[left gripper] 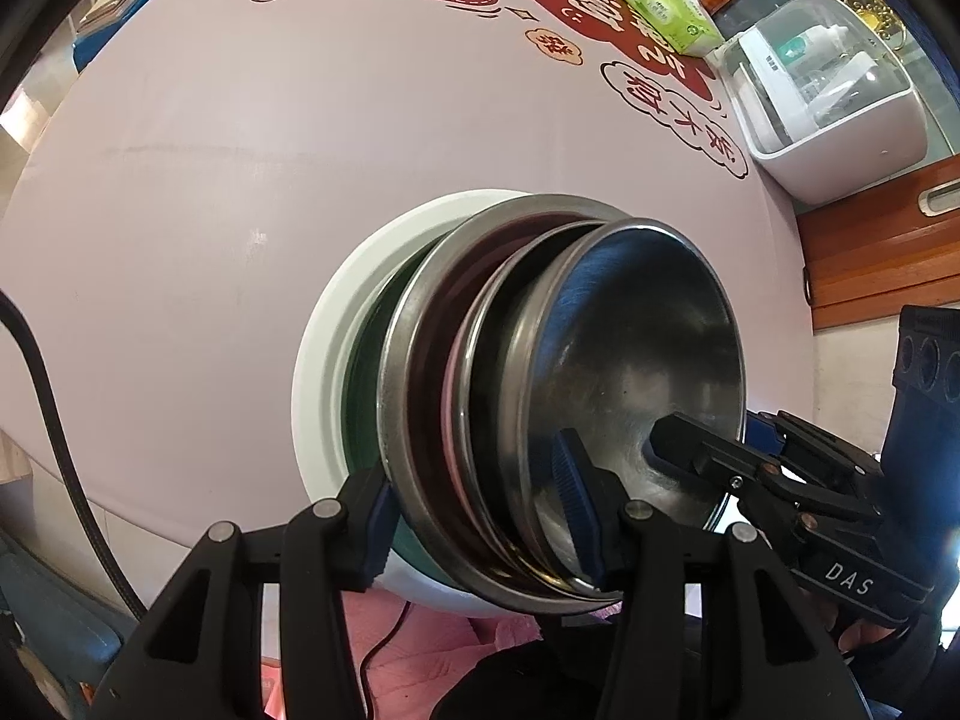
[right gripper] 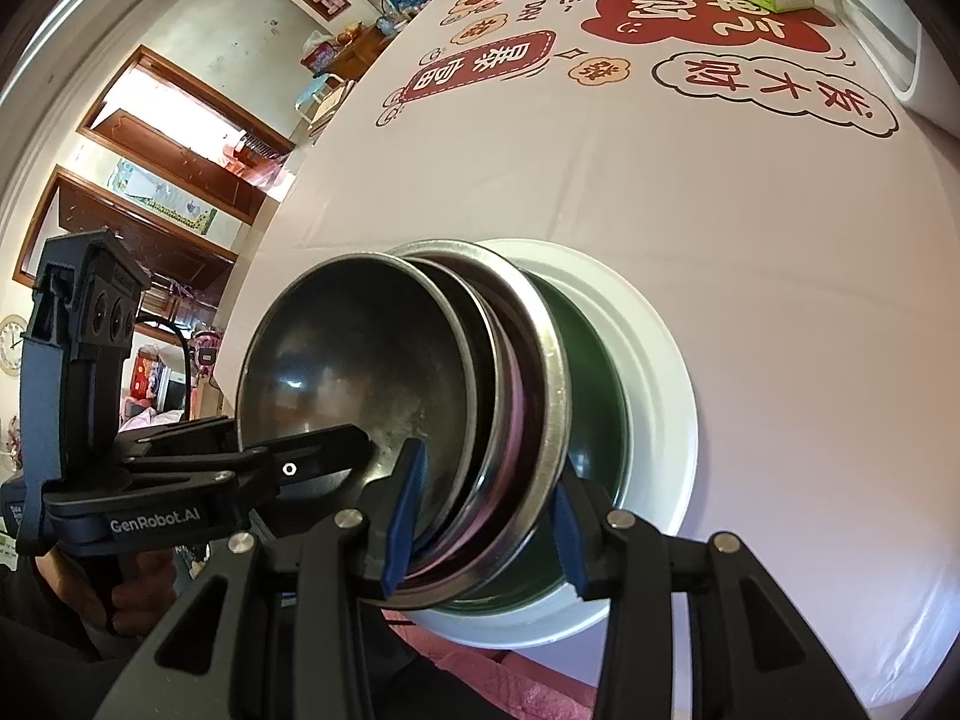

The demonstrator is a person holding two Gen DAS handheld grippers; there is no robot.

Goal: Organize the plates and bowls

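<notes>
A nested stack of dishes sits near the front edge of the pink printed surface (left gripper: 240,180): a white plate (left gripper: 327,372) at the bottom, a green-lined dish and steel plates (left gripper: 408,360) above it, and a steel bowl (left gripper: 648,348) on top. The left tool (left gripper: 474,516) clamps the near rims of the stack, one blue pad outside the plates and the other inside the bowl. The right tool (right gripper: 486,516) grips the stack's rims the same way from the opposite side, and a green tissue pack (left gripper: 672,12) lies far back.
</notes>
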